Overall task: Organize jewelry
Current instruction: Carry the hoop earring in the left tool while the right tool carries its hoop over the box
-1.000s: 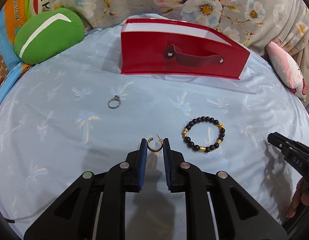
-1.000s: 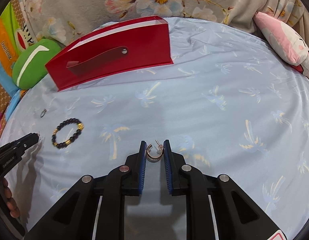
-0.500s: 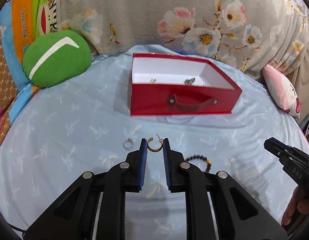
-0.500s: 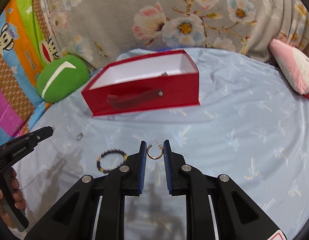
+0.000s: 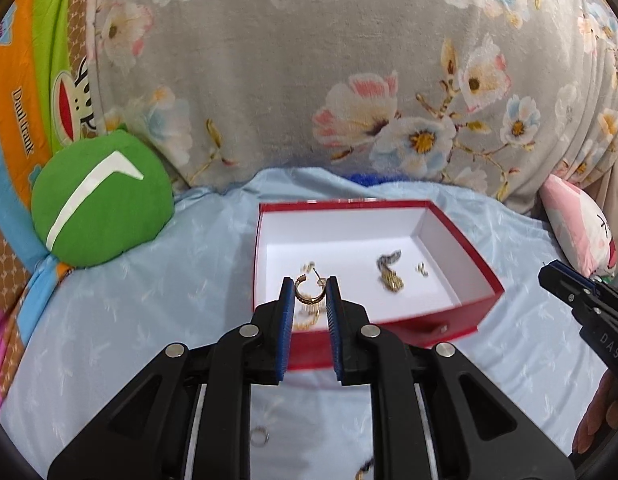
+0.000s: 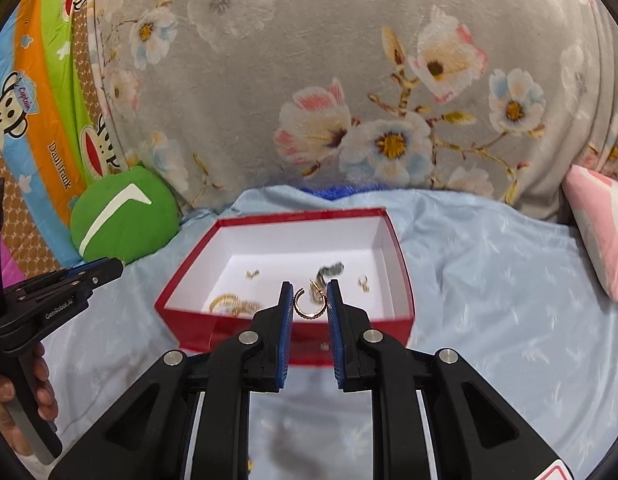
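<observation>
2 hoop earrings are in the air at once, 1 pinched in each gripper, and both hang over the near wall of the red box (image 5: 393, 322). The left gripper (image 5: 308, 300) is clamped on a gold hoop earring (image 5: 307, 292) by its thin rim; the right gripper (image 6: 308, 300) is clamped on a rose-gold hoop earring (image 6: 309, 306) the same way. Each hoop is held only at 2 small spots, so I judge a jolt or a slight loosening could let it twist out and drop onto the blue sheet (image 5: 129, 320) short of the box. A release too early would land it against the front wall rather than inside.

From the left edge of the bed: a green cushion (image 5: 101, 200) sits well clear. A silver ring (image 5: 259, 437) and a beaded bracelet (image 5: 363, 472), barely visible, lie on the sheet near the bed's front edge, under the left gripper. Inside the box lie a gold bangle (image 6: 233, 304) at the front left corner, small studs (image 6: 252, 274), and a dark chain piece (image 5: 389, 270) toward the right. A pink pillow (image 6: 601, 232) sits at the right edge. The 2 grippers are close together, so they could knock each other over the box.
</observation>
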A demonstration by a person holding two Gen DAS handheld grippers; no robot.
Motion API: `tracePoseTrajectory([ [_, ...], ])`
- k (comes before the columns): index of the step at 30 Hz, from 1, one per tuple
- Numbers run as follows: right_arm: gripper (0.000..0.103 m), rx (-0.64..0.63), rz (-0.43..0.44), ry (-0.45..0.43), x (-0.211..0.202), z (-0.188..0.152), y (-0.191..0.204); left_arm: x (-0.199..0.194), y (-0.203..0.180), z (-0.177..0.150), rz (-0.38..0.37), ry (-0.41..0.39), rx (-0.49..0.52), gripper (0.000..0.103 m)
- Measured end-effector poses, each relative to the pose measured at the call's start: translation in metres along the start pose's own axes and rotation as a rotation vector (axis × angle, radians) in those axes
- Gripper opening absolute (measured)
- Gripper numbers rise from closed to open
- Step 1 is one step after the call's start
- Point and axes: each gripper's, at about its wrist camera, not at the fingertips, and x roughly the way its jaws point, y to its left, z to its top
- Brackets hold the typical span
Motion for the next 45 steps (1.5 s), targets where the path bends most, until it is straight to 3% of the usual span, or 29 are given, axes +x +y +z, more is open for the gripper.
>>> tracePoseTrajectory([
  [6, 0.016, -0.013, -0.003, -0.009, 0.036, 0.027, 0.0, 0.035, -0.008, 0.033, 0.004, -0.011, -0.002, 0.015],
  [15, 0.016, 0.055, 0.032, 0.047, 0.109, 0.052, -0.013, 0.104, -0.015, 0.056, 0.003, 0.05, -0.008, 0.015],
  [28, 0.016, 0.084, 0.016, 0.117, 0.175, 0.047, -0.029, 0.162, -0.014, 0.06, 0.038, 0.079, 0.003, 0.015],
  [45, 0.016, 0.045, -0.013, 0.174, 0.21, 0.032, -0.027, 0.192, -0.023, 0.046, 0.044, 0.12, 0.014, 0.016],
])
